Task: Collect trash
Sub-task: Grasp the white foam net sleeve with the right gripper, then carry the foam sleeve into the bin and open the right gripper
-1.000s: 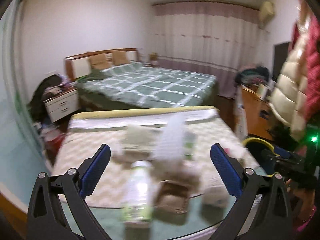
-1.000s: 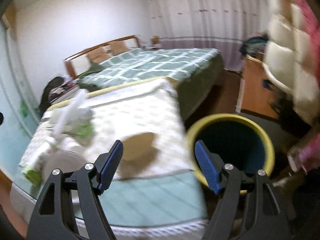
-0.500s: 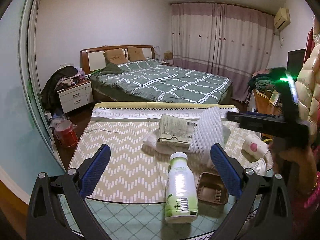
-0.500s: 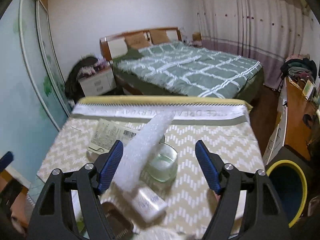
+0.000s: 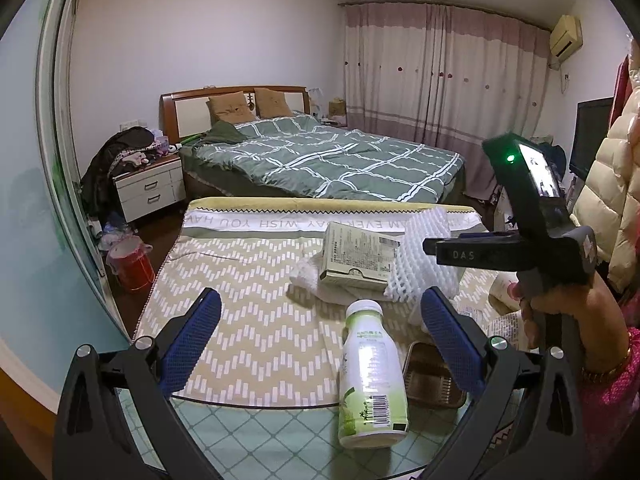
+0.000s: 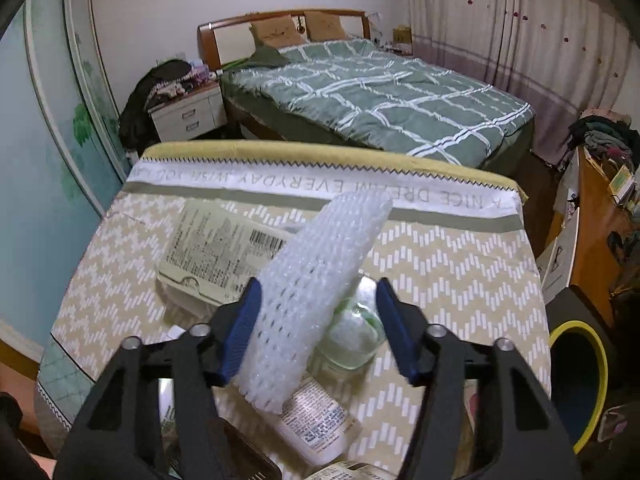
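Note:
Trash lies on a table with a chevron cloth (image 5: 248, 292). A white foam net sleeve (image 6: 316, 292) leans up between the fingers of my right gripper (image 6: 320, 324), which is open around it. Beside it are a flattened carton (image 6: 216, 252), a clear cup (image 6: 356, 340) and a small white bottle (image 6: 316, 428). My left gripper (image 5: 320, 344) is open and empty, above a white-green drink bottle (image 5: 372, 376) lying on its side near the front edge. A brown tray (image 5: 428, 376) lies right of the bottle. The foam sleeve (image 5: 420, 256) and carton (image 5: 356, 256) show further back.
A yellow-rimmed bin (image 6: 580, 380) stands on the floor right of the table. A bed (image 5: 328, 160) is behind the table, a nightstand (image 5: 148, 192) and a red bucket (image 5: 132, 264) to the left. A paper cup (image 5: 504, 288) sits at the table's right edge.
My right gripper swung left from the bin to the table and moved in around the foam sleeve, jaws narrower. My left gripper's view steadied over the drink bottle.

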Demonstrator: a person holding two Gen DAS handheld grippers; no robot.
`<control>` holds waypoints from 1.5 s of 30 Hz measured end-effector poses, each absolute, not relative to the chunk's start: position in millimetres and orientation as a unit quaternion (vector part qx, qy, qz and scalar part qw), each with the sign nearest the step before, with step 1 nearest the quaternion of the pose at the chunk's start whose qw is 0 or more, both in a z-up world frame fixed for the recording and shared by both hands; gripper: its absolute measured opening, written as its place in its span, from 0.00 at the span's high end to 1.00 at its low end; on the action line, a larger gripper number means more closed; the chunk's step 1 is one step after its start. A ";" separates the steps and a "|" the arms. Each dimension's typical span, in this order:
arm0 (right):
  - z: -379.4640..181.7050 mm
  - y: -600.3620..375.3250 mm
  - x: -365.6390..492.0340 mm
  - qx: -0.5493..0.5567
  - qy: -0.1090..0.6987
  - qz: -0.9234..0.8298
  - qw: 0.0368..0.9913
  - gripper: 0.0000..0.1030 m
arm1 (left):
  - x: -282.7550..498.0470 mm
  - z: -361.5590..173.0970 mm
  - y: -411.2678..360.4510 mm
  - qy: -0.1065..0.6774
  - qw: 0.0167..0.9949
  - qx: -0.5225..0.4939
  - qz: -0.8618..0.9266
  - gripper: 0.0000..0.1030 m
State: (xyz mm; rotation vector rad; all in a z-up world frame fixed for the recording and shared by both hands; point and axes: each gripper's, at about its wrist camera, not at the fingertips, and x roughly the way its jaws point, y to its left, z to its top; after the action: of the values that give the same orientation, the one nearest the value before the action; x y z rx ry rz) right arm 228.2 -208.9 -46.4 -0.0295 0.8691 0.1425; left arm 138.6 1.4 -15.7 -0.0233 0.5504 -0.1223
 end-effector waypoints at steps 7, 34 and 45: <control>-49.7 -209.2 223.5 -0.021 0.430 0.092 0.898 0.88 | 137.3 -14.9 -3.2 0.268 0.961 -0.009 -0.065 0.05; 2.0 -421.2 83.0 0.114 0.274 -0.086 0.951 0.89 | 119.6 -41.0 -120.7 0.316 0.917 0.048 -0.239 0.05; -76.7 -535.5 85.2 0.140 0.343 -0.203 0.906 0.89 | 126.6 -63.2 -179.0 0.344 0.897 0.091 -0.262 0.05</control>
State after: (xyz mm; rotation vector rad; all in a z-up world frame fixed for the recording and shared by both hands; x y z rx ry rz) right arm 85.2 -535.5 -76.7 0.2890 0.7086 -0.4185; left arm 126.6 -179.0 -63.2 0.1883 0.7129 -0.5418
